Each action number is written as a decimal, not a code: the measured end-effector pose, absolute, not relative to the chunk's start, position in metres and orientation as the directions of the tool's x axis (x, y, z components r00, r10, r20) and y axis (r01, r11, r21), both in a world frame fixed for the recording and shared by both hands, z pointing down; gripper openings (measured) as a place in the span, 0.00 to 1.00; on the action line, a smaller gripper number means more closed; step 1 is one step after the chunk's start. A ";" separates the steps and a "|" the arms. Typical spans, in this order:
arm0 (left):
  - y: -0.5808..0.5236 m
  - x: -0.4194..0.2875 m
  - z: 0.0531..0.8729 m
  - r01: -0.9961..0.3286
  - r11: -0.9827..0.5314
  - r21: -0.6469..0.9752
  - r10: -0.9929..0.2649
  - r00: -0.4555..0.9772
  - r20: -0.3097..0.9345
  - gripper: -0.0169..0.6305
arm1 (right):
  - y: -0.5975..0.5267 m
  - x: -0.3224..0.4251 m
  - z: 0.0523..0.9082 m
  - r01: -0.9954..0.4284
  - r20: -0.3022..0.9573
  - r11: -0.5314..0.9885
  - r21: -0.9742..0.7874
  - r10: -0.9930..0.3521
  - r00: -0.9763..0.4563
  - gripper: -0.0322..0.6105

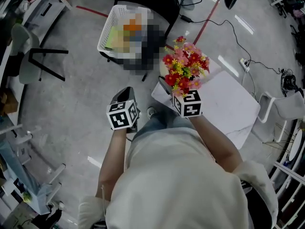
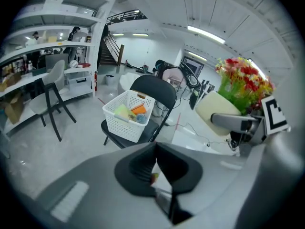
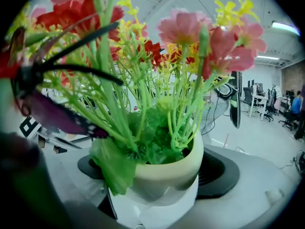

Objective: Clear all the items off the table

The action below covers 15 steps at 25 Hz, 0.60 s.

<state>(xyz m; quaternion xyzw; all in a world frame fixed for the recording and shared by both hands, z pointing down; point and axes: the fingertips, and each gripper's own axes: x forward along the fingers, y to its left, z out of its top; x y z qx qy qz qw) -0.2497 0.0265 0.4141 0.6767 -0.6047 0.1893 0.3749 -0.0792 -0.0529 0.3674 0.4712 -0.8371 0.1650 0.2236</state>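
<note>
My right gripper (image 1: 185,90) is shut on a cream pot (image 3: 164,173) of red, pink and yellow artificial flowers (image 1: 185,66), with one dark pad on each side of the pot. The blooms fill the right gripper view. In the left gripper view the same pot (image 2: 214,109) and flowers (image 2: 244,82) hang at the right. My left gripper (image 1: 127,95) is at the left of the head view, over the floor, with its jaws shut (image 2: 157,168). A thin pale sliver shows in the slit; I cannot tell what it is. A white basket (image 1: 108,30) with several items sits on a black chair (image 1: 159,1) ahead.
The white table (image 1: 233,111) lies to the right, below the flowers. A grey chair (image 1: 28,56) stands on the floor at the left, with shelving beyond it (image 2: 43,46). Cables and a power strip (image 1: 244,63) run across the floor at the upper right.
</note>
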 end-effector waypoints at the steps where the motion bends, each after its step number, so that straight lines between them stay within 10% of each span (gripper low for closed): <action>1: 0.026 -0.255 0.414 -0.961 0.020 0.277 -0.678 0.191 0.710 0.04 | -0.055 -0.086 0.368 -0.858 0.532 0.510 -0.066 -0.709 -0.463 0.87; 15: 0.028 -0.299 0.417 -0.942 0.178 0.284 -0.703 0.080 0.707 0.04 | -0.089 -0.156 0.376 -0.781 0.541 0.620 -0.080 -0.631 -0.556 0.87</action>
